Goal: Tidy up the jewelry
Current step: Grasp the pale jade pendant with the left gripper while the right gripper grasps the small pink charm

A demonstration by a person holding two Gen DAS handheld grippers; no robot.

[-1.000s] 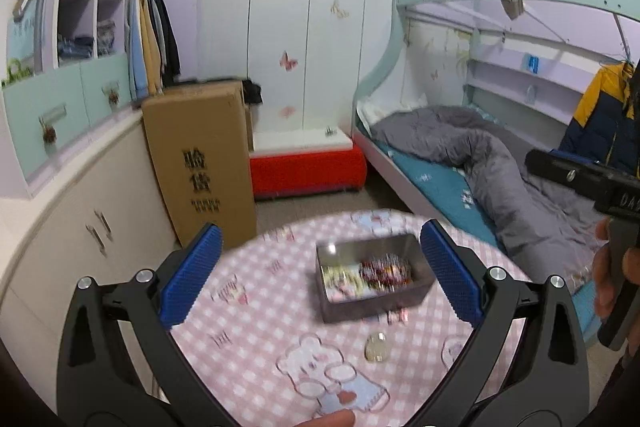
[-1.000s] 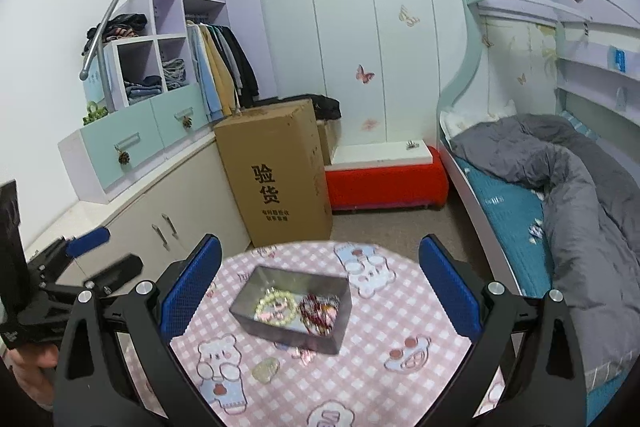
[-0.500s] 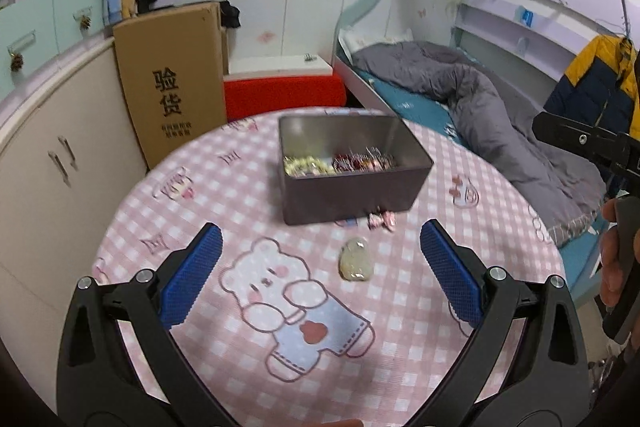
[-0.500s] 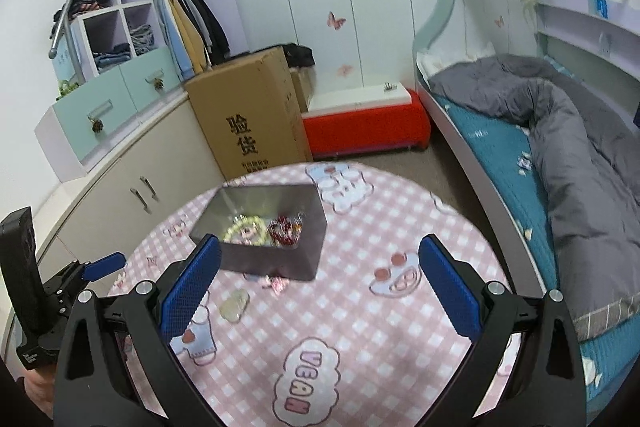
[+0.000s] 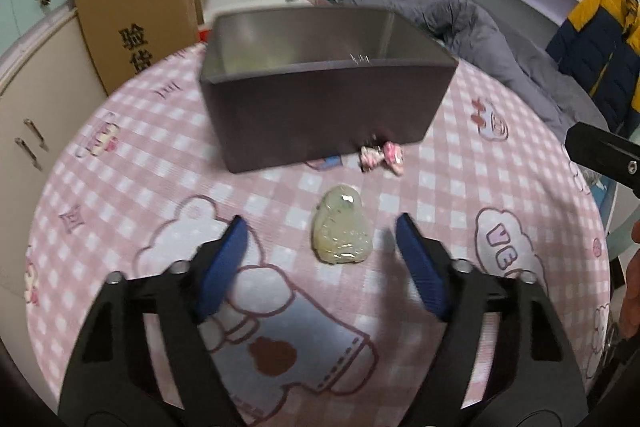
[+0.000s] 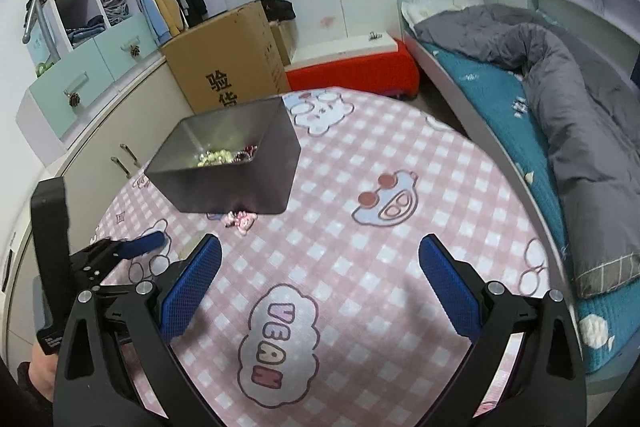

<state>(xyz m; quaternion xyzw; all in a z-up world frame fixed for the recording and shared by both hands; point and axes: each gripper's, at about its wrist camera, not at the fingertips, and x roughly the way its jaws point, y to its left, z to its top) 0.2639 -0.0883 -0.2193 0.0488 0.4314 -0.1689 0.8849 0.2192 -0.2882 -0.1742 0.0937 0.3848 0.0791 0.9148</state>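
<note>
L claw (image 5: 322, 231) open over pale pendant (image 5: 341, 225); R claw (image 6: 320, 263) open, empty. Tin (image 5: 320, 99) contents mostly hidden by front wall; pink charm (image 5: 380, 155) blurred.

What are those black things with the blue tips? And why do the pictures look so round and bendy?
They are two grabbing tools, and a person holds one in each hand. Each tool has a small camera that looks out along its blue-tipped jaws, and its wide lens bends the room. One picture comes from the left gripper, the other from the right gripper. Both stand open and hold nothing. Below them is a round table with a pink checked cloth with cartoon bears. On it stands a gray metal box with beads inside. In front of the box lie a small pink bow and a pale green stone pendant. The left gripper hangs just above the pendant, one jaw on each side.
</note>
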